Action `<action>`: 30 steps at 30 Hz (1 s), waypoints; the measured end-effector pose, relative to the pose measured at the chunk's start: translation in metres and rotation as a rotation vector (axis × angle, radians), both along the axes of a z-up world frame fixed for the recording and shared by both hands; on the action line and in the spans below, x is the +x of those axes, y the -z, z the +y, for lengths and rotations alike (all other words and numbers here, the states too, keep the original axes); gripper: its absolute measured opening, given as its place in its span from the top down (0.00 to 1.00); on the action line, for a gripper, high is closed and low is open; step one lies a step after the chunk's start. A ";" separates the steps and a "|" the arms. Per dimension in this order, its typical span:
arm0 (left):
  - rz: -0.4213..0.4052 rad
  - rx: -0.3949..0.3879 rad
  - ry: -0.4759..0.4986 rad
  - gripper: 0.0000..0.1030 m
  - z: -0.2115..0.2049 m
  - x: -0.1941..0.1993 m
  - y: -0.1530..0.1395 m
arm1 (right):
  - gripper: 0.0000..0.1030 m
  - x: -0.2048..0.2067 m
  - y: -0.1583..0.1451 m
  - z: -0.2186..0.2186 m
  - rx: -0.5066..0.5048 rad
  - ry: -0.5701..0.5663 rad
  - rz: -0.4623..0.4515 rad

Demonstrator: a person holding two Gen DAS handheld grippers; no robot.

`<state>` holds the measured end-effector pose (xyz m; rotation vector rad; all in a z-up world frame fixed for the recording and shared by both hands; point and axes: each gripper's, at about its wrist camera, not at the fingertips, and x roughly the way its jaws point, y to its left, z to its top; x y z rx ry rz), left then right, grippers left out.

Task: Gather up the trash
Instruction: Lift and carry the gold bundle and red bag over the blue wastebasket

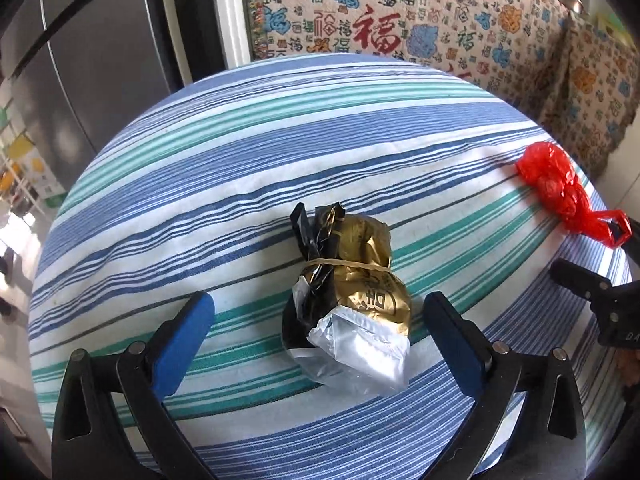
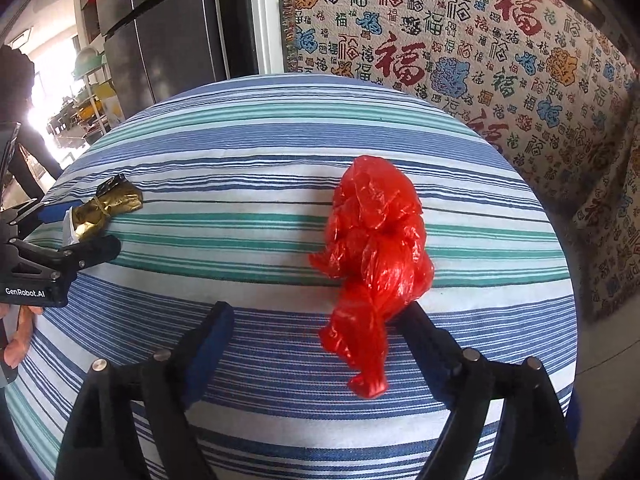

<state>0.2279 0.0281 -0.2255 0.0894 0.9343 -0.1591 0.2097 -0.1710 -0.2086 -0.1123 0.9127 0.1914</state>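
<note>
A crumpled gold and black wrapper bundle (image 1: 348,292), tied with a rubber band and showing a silver inner side, lies on the striped tablecloth (image 1: 240,160). My left gripper (image 1: 320,312) stands open around it, and its blue pads (image 1: 188,332) are clear of the bundle on both sides. A crumpled red plastic bag (image 2: 376,248) lies further right. My right gripper (image 2: 316,320) is open, with the bag's tail between its fingers and close against the right finger (image 2: 420,324). The red bag (image 1: 556,184) also shows in the left wrist view, and the bundle (image 2: 108,208) in the right wrist view.
The round table's edge curves away on all sides. A sofa with a patterned cover (image 1: 400,12) stands behind it, and a dark refrigerator (image 1: 100,60) at the back left. A person in dark clothes (image 2: 16,100) is at the far left, near a shelf (image 2: 92,92).
</note>
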 end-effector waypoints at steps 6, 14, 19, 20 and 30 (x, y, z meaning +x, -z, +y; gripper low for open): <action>-0.001 0.001 0.000 0.00 -0.001 -0.002 0.001 | 0.15 0.000 0.000 0.000 0.000 -0.001 -0.001; -0.001 -0.001 0.001 0.00 -0.001 -0.004 0.001 | 0.15 -0.002 0.001 -0.001 0.000 -0.010 0.001; 0.005 -0.122 0.064 0.01 0.009 -0.007 -0.014 | 0.15 0.000 -0.018 -0.021 0.018 -0.014 0.048; -0.001 -0.145 0.082 0.01 0.009 -0.008 -0.017 | 0.15 0.000 -0.026 -0.024 0.034 -0.014 0.021; -0.019 -0.104 0.140 0.54 -0.011 -0.007 -0.024 | 0.64 0.021 -0.028 -0.032 0.119 0.003 0.077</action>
